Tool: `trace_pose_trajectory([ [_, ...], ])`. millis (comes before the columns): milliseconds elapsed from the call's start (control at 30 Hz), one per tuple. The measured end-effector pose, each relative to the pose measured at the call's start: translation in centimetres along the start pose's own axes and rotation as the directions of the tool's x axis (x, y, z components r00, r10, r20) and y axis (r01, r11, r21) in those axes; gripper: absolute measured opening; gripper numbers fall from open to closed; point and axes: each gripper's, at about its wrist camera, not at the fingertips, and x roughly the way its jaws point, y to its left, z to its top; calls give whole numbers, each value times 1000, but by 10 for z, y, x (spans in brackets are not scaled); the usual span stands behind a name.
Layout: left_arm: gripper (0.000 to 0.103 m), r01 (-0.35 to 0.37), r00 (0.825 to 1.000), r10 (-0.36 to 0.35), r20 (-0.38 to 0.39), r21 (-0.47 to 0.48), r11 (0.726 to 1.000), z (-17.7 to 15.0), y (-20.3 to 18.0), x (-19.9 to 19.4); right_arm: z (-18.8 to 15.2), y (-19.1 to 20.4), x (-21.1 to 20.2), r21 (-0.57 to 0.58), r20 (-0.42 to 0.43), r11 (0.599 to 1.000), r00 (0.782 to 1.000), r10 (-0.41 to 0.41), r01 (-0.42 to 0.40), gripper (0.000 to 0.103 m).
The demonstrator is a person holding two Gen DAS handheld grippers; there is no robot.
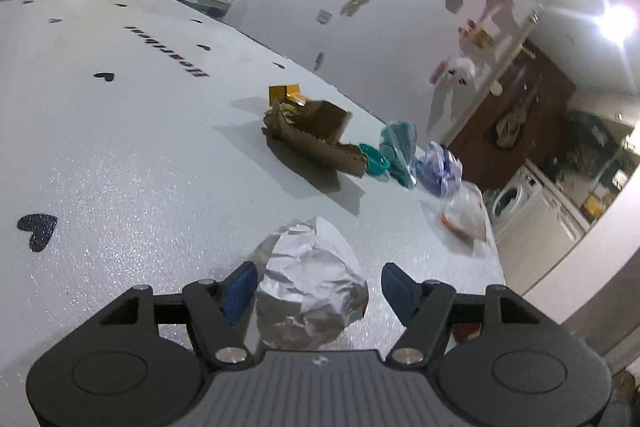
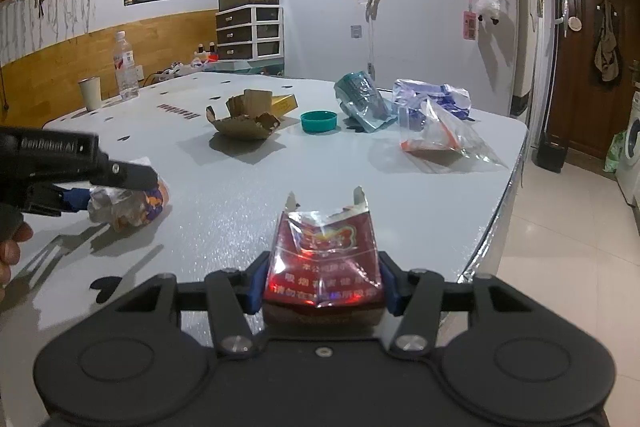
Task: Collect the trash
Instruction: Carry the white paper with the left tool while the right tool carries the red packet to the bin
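Note:
A crumpled silver foil wrapper (image 1: 308,287) lies on the white table (image 1: 120,155) between the blue pads of my left gripper (image 1: 320,279). The gripper is open, with a gap showing at the right pad (image 1: 400,291). In the right wrist view the same wrapper (image 2: 128,207), showing orange and purple print, sits under the left gripper (image 2: 120,187). My right gripper (image 2: 324,279) is shut on a crushed red cigarette pack (image 2: 324,255), both pads pressing its sides, just above the table.
Farther along the table lie a torn cardboard box (image 2: 244,119), a yellow box (image 2: 286,103), a teal lid (image 2: 319,121), a teal plastic bag (image 2: 360,99), a bluish bag (image 2: 432,95) and a clear zip bag (image 2: 440,143). A bottle (image 2: 126,67) and a cup (image 2: 91,93) stand far left. The table edge (image 2: 512,167) drops to tiled floor.

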Motion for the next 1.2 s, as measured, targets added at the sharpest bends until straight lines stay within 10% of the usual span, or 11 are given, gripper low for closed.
trace_pose_trajectory([
  [367, 44, -44, 999, 44, -1, 148, 988, -8, -18, -2, 0, 2, -3, 11, -6, 1000, 1000, -18, 18, 55],
  [1200, 42, -76, 993, 30, 111, 436, 897, -60, -96, -65, -6, -17, -91, 130, 70, 985, 990, -122, 112, 55],
])
